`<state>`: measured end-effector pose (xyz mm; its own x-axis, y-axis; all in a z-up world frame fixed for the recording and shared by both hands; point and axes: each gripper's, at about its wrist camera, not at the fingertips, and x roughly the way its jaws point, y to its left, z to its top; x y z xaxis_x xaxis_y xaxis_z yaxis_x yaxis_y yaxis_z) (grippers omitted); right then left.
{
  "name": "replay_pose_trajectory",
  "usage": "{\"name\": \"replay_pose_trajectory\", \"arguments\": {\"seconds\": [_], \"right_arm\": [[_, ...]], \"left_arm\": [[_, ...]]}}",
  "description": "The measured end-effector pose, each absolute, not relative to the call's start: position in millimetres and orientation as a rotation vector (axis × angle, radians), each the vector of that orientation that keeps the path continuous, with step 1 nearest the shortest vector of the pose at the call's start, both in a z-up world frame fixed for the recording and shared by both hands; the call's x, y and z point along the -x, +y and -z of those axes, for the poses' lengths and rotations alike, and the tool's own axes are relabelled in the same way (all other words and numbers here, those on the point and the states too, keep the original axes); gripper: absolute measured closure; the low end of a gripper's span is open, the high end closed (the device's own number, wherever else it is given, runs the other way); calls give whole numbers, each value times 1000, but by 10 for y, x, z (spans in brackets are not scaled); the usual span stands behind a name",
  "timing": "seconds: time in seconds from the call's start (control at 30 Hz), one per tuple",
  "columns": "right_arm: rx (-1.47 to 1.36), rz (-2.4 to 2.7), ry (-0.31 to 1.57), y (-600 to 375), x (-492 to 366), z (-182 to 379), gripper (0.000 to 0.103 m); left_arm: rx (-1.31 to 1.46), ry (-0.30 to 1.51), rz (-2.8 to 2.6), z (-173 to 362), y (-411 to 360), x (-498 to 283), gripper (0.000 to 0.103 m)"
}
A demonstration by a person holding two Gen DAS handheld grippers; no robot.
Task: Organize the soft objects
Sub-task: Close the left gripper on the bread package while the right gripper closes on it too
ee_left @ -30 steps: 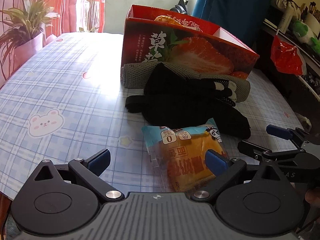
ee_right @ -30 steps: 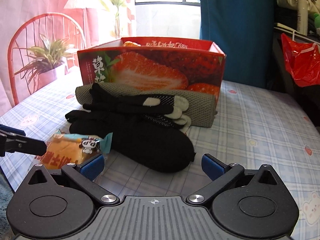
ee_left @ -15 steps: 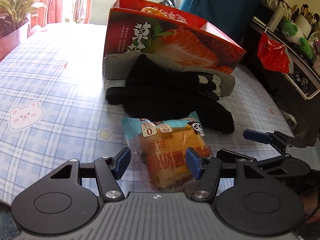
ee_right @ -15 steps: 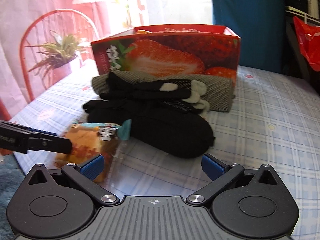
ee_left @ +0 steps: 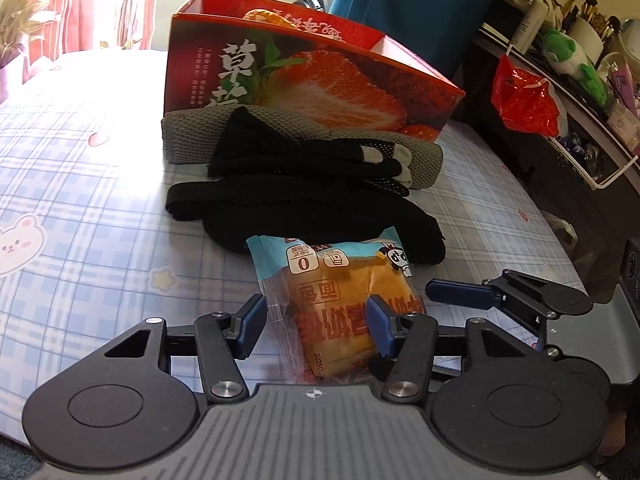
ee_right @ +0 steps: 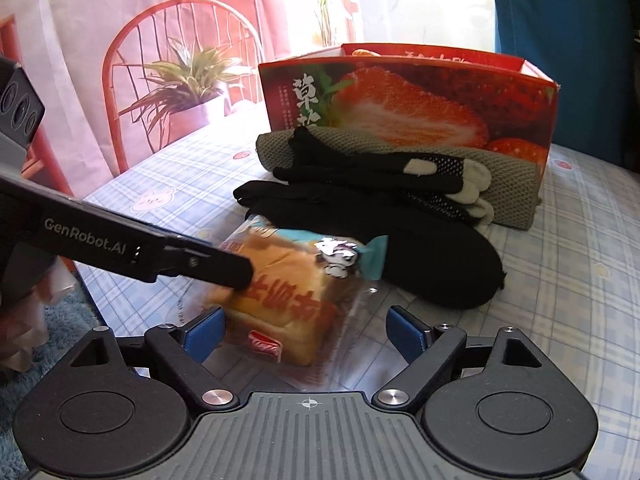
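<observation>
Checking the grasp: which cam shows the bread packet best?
Left wrist: the bread packet lies lengthwise between the left gripper jaws, label and both edges visible. Right wrist shows the same packet from the side, partly hidden by the left gripper's finger.
</observation>
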<state>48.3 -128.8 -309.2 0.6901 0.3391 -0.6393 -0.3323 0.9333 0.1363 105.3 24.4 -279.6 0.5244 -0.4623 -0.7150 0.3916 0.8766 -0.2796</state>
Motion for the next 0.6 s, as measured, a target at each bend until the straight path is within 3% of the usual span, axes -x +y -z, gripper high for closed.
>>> {"name": "replay_pose_trajectory", "arguments": {"seconds": [0.4, 0.5, 0.6], "right_arm": [[31, -405, 693, -1266, -475, 3142, 22], [28, -416, 690, -1263, -478, 3135, 26], [35, -433, 671, -1252, -456, 3107, 37]], "left_arm": [[155, 859, 545, 2889, 335, -1036, 42], [165, 858, 547, 2894, 349, -1031, 43], [152, 850, 550, 2869, 343, -1004, 45]]}}
